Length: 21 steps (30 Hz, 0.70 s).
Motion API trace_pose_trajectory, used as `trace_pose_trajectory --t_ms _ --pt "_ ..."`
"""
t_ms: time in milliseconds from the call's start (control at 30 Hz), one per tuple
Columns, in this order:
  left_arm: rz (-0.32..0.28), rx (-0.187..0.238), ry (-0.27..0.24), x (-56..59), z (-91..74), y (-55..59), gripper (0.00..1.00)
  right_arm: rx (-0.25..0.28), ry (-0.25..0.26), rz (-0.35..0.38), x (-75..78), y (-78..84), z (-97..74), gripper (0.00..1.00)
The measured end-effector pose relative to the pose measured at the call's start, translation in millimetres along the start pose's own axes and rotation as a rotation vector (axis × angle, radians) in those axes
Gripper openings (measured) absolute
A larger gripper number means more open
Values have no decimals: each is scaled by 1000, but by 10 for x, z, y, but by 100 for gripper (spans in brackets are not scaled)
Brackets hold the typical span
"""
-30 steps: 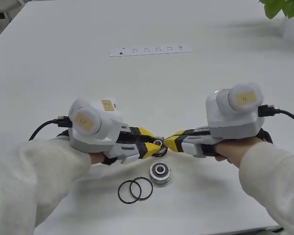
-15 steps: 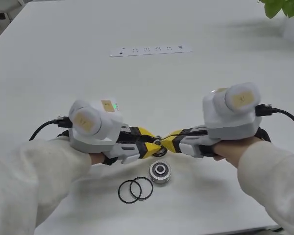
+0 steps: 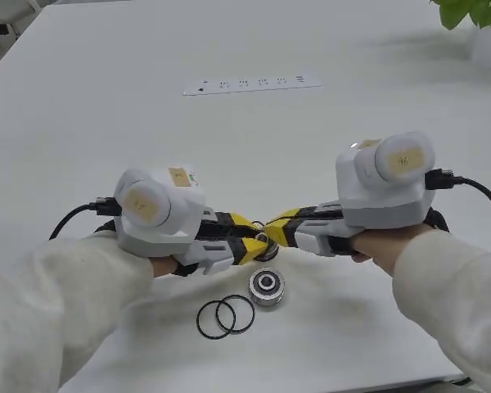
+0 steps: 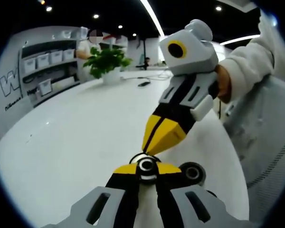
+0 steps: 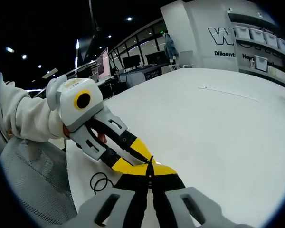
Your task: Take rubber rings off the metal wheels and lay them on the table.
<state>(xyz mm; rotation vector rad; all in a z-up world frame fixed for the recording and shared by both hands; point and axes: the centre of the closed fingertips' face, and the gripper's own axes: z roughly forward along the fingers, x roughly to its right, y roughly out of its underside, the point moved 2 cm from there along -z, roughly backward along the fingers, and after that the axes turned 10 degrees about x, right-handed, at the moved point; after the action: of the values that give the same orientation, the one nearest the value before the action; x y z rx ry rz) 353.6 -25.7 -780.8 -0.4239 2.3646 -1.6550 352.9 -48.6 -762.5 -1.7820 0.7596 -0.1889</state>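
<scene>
Over a white table, the left gripper and the right gripper point at each other, their yellow-and-black tips meeting in the middle. Between the tips sits a small metal wheel - the left gripper's jaws are closed on it, while the right gripper's narrowed tips touch it from the other side. Just below, a second metal wheel lies flat on the table, and beside it two black rubber rings overlap each other. A white power strip lies well beyond, and green plant leaves show at the far right corner.
</scene>
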Motion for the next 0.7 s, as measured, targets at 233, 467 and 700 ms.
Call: trace_pose_trajectory --t_ms 233,467,700 --pt "12 -37 -19 17 4 -17 14 -12 -3 9 1 29 5 0" --pt "-25 -37 -19 43 -56 -48 16 -13 1 19 13 34 0 0" --pt "-25 -31 -30 80 -142 -105 24 1 2 30 25 -1 -23 0"
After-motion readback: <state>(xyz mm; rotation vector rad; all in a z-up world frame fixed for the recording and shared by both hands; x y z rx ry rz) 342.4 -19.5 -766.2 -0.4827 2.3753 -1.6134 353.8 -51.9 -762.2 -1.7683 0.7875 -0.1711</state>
